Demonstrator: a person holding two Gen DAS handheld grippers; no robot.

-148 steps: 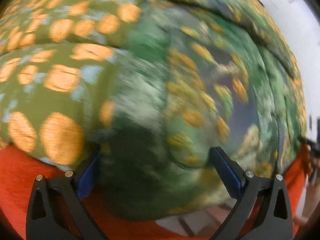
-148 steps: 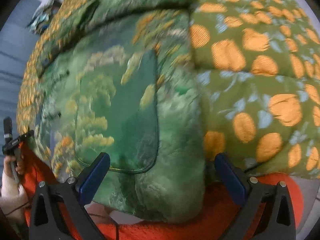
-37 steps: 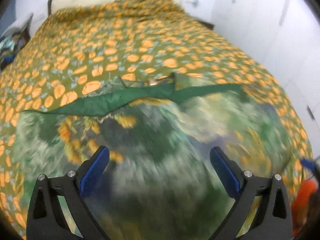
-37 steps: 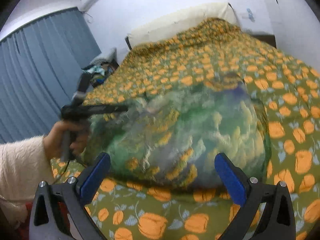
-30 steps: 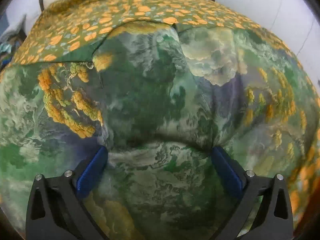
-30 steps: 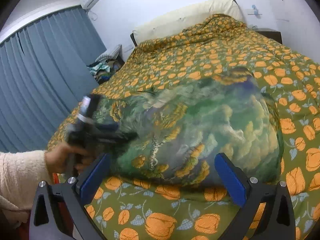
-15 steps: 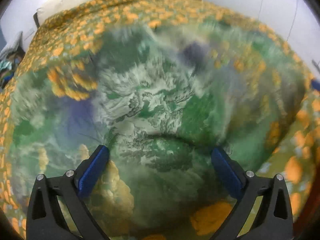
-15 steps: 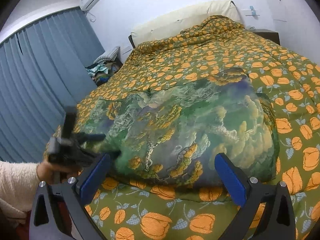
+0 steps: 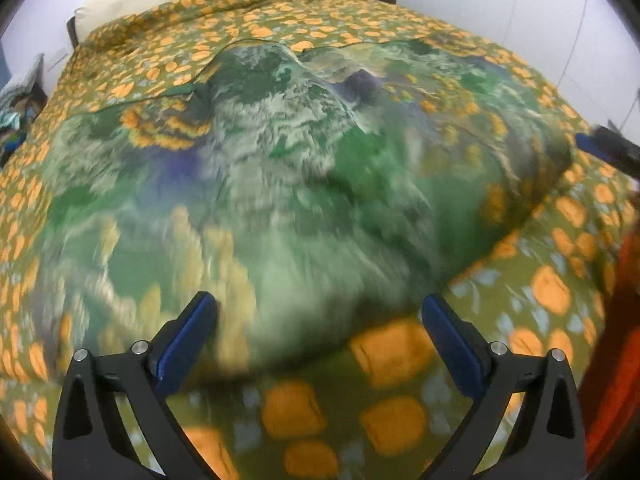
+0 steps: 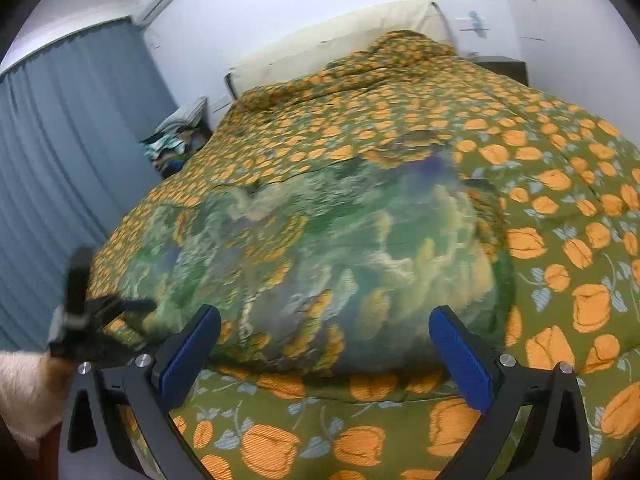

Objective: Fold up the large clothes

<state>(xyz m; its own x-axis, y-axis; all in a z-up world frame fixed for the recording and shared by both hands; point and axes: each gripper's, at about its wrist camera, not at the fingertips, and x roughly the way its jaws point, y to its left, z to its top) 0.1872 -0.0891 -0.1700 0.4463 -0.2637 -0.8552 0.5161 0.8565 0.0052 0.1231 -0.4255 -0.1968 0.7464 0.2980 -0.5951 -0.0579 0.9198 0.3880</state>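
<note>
Green patterned garment (image 9: 304, 184) spread on orange-flowered bedspread (image 10: 560, 208), left gripper (image 9: 320, 332) and right gripper (image 10: 324, 336) fingers released, empty

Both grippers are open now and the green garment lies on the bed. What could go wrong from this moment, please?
1. The green garment lies bunched and humped on the patterned bedspread, not flat; a fold made now would probably trap wrinkles.
2. Garment and bedspread share green and orange colours, so the left gripper or the right gripper, both open and holding nothing, might pinch the bedspread together with the hem.
3. Both views are blurred, so the garment's edges are hard to locate.
</note>
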